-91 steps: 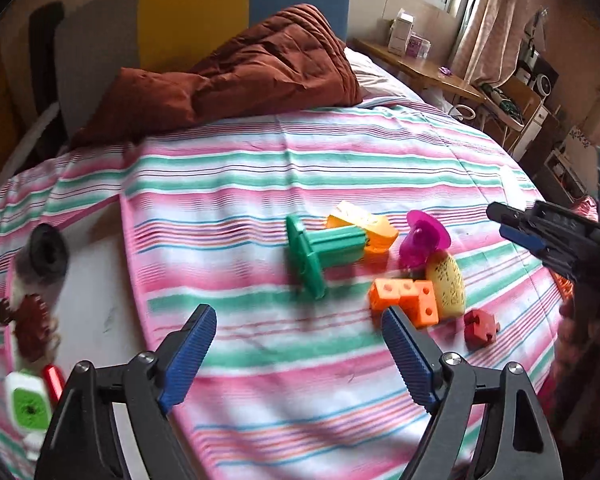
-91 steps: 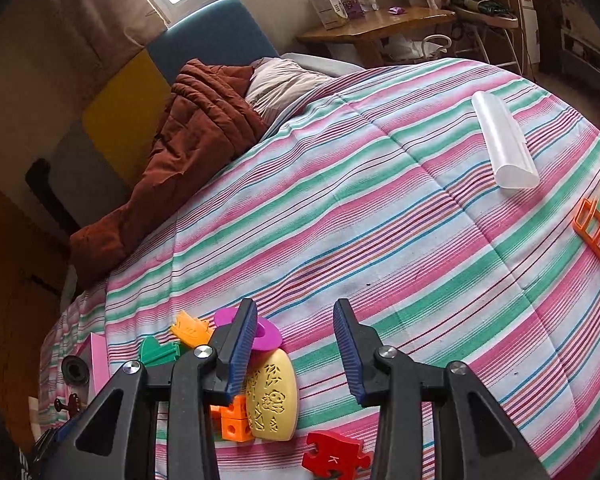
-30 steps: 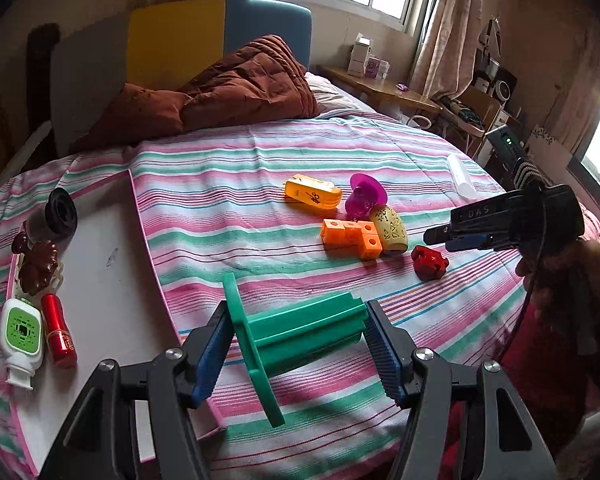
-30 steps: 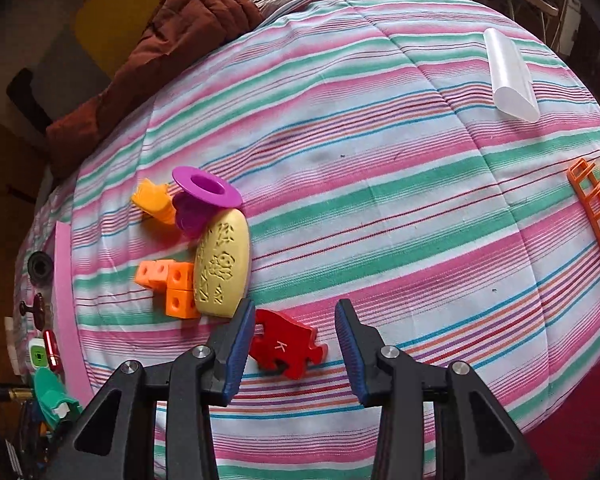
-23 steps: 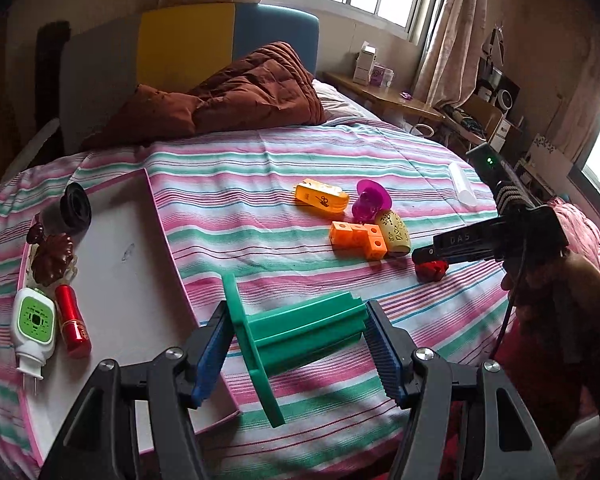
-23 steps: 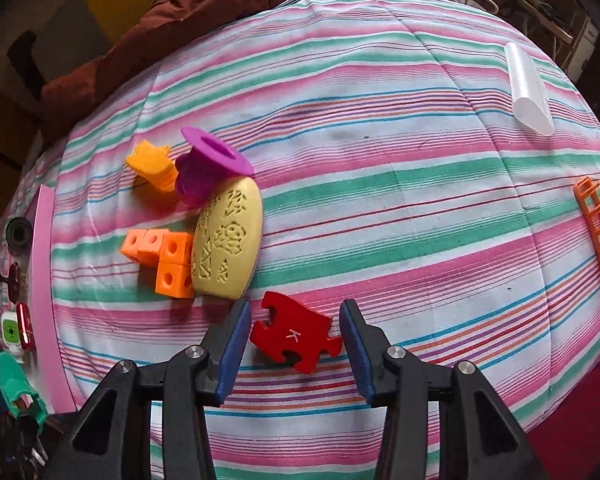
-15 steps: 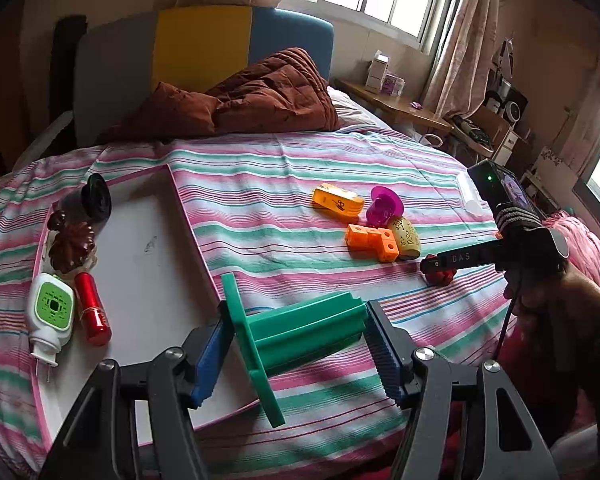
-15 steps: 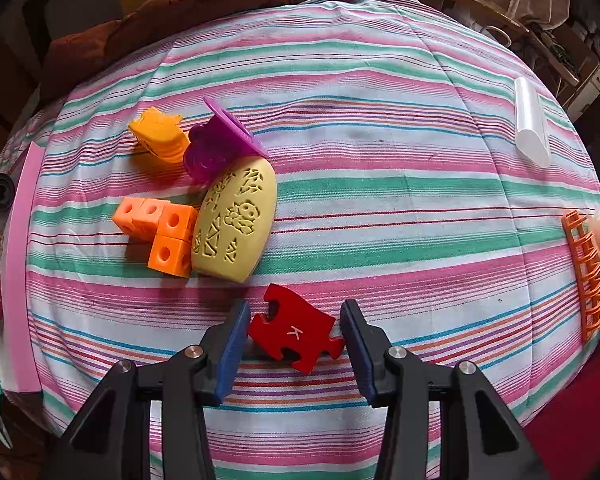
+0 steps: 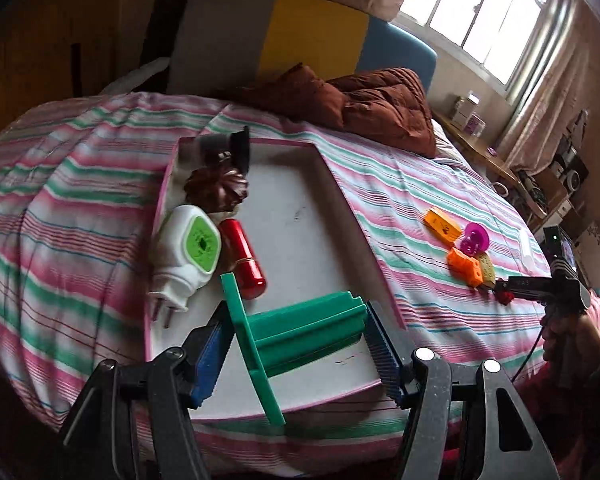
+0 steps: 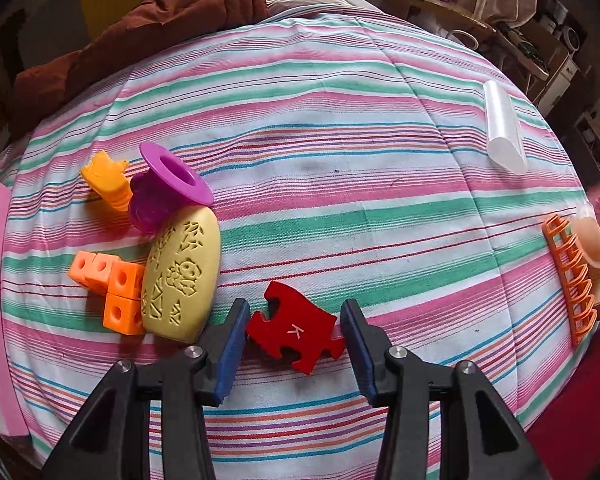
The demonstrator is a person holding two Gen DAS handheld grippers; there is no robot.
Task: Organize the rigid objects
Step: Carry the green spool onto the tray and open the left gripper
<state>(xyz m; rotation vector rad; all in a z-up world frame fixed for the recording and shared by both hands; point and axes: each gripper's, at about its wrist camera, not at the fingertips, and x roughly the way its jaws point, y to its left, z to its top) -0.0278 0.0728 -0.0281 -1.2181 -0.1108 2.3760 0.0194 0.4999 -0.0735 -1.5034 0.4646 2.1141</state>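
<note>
My left gripper [image 9: 296, 320] is shut on a green T-shaped toy [image 9: 308, 332] and holds it just above the near end of a white tray with a pink rim [image 9: 300, 184]. A red puzzle piece marked K [image 10: 296, 332] lies flat on the striped bed. My right gripper [image 10: 292, 320] points down over it, open, with a blue pad close beside each edge of the piece. To its left lie a yellow embossed oval [image 10: 182, 276], joined orange cubes [image 10: 116, 284], a purple flanged toy [image 10: 164, 188] and an orange crown-shaped piece [image 10: 106, 178].
The tray's left side holds a white and green plug [image 9: 188, 252], a red cylinder [image 9: 242, 256], a brown flower-shaped object [image 9: 216, 188] and a black roll [image 9: 224, 146]. A clear tube [image 10: 502, 134] and an orange rack [image 10: 572, 276] lie at the bed's right edge. A brown quilt [image 9: 380, 108] is at the head.
My left gripper has carried the green toy from over the bed to above the tray. My right gripper has sunk around the red puzzle piece and its jaws stand slightly wider.
</note>
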